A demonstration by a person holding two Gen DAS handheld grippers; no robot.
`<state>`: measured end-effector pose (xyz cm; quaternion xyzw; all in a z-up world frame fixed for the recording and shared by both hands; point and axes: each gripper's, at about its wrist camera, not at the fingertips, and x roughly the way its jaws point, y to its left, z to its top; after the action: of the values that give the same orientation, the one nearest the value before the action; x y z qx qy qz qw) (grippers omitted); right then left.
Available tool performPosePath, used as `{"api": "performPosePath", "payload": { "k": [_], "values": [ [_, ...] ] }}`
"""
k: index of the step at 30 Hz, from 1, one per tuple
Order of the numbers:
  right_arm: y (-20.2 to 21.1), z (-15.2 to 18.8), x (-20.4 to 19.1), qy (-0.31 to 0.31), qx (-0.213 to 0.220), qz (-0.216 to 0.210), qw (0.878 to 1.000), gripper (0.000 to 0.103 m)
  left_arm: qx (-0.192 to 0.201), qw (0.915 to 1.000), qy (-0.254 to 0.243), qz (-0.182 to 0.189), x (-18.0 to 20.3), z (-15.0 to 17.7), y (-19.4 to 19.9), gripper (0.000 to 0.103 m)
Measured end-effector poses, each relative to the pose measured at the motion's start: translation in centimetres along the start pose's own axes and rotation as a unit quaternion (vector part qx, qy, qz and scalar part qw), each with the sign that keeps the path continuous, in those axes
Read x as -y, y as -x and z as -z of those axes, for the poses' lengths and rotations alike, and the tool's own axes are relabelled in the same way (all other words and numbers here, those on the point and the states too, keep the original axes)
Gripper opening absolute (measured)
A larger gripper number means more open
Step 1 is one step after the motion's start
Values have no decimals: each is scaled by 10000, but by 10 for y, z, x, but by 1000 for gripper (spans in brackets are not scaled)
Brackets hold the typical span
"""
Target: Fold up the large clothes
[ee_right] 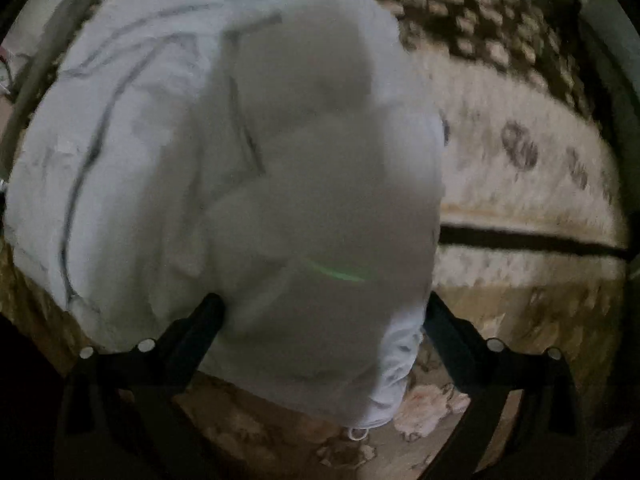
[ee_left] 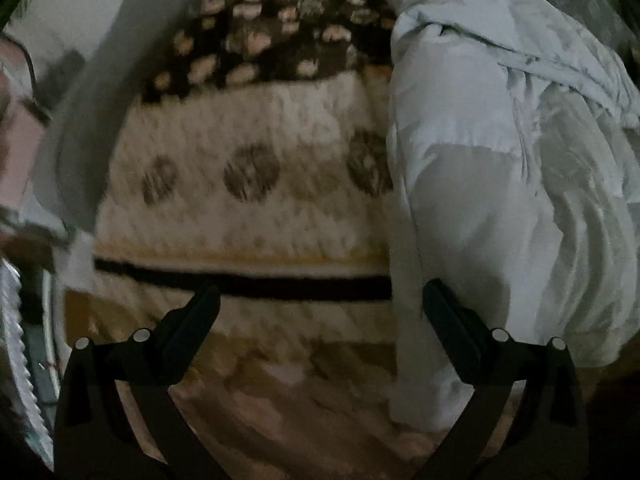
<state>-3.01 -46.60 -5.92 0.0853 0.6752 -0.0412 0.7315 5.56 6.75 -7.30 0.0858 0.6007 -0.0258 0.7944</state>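
A large pale grey-white garment (ee_left: 500,184) lies bunched on a patterned carpet (ee_left: 248,208), filling the right half of the left wrist view. My left gripper (ee_left: 320,300) is open and empty above the carpet, its right finger (ee_left: 448,320) beside the garment's edge. In the right wrist view the same garment (ee_right: 240,168) fills the left and centre, with a thin green mark on it. My right gripper (ee_right: 324,312) is open, its jaws spread either side of the garment's near end, above it. Both views are blurred.
The carpet (ee_right: 520,184) is cream with brown round motifs, a black stripe and a dark spotted border at the far end. Pale floor and a dark cable (ee_left: 28,64) lie at far left. A white toothed edge (ee_left: 16,340) shows at lower left.
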Motion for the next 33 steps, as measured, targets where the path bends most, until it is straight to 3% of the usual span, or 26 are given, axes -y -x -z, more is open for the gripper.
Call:
{"api": "performPosePath", "payload": {
  "k": [6, 9, 10, 13, 19, 22, 24, 28, 31, 32, 33],
  "values": [
    [-16, 2, 20, -531, -325, -423, 9972, 97, -131, 9996, 104, 237, -7, 4, -2, 100],
    [-20, 1, 19, -478, -330, -695, 9959, 70, -200, 9991, 127, 343, -8, 6, -6, 100],
    [-16, -1, 16, -411, -201, -762, 9960, 46, -222, 9987, 161, 429, -10, 10, -11, 100],
    [2, -3, 10, -297, 280, -818, 9958, 20, -215, 9948, 377, 916, -29, 2, -13, 98],
    [2, -10, 11, -281, 391, -947, 9943, 17, -152, 9893, 450, 1381, -47, 4, -8, 95],
    [-4, -1, 12, -294, 337, -974, 9942, 19, -357, 9805, 193, 1925, -34, 9, -4, 96],
    [-5, 0, 11, -297, 318, -984, 9942, 20, -541, 9777, -113, 2026, -15, 14, -4, 96],
    [-7, 3, 8, -286, 287, -981, 9943, 23, -1018, 9752, -874, 1759, 23, 21, -17, 98],
    [-8, 5, 6, -235, 278, -948, 9948, 24, -1462, 9737, -1181, 1285, 39, 27, -38, 99],
    [-8, 5, 5, -220, 275, -939, 9950, 24, -1512, 9728, -1217, 1265, 40, 28, -41, 91],
    [-8, 5, 5, -221, 272, -940, 9950, 24, -1510, 9714, -1254, 1339, 41, 28, -41, 75]
  ]
}}
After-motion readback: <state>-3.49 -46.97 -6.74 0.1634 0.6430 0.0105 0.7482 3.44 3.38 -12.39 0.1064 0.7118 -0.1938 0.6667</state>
